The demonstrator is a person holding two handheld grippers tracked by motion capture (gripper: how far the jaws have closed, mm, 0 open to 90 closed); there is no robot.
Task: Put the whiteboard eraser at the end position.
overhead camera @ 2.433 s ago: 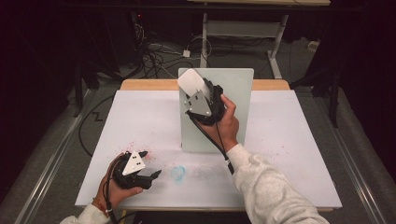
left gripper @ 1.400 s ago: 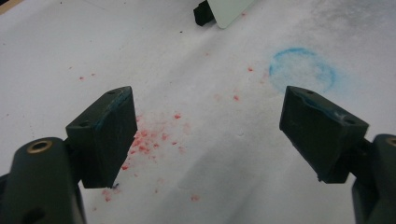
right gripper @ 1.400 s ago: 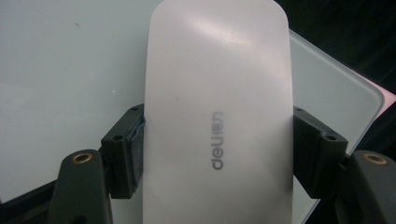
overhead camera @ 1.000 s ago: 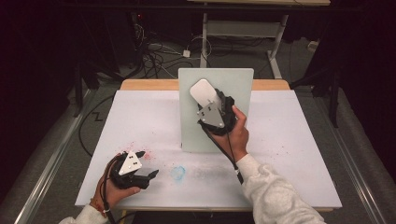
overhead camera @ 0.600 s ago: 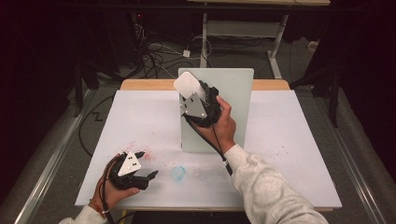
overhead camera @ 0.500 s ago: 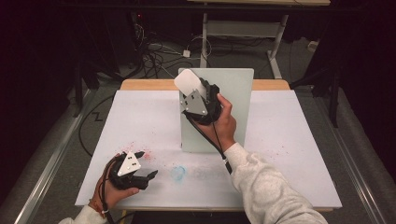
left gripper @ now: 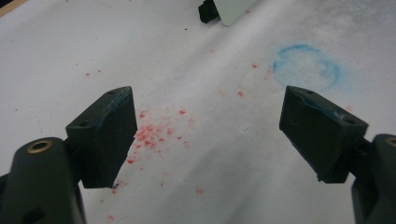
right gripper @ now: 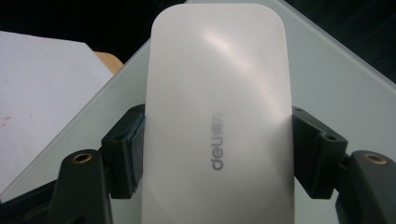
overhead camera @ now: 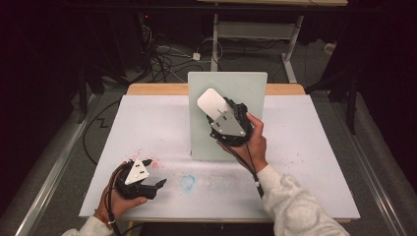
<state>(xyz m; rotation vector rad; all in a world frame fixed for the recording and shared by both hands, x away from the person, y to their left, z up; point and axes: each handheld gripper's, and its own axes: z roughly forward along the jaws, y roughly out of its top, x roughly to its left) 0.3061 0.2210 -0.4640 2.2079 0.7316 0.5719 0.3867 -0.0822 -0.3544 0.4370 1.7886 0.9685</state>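
White paper covers the bench [overhead camera: 314, 147], speckled with red crumbs and a blue ring. My right gripper [overhead camera: 221, 109] is clamped on a white eraser [right gripper: 217, 116] held against the upright board [overhead camera: 246, 88]; it could slip sideways. My left gripper [overhead camera: 156, 186] rests spread apart. No containers around.

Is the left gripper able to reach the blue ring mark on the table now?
Probably yes. The left gripper is open and holds nothing, and the blue ring mark lies just beyond its jaws on the table, with nothing between them.
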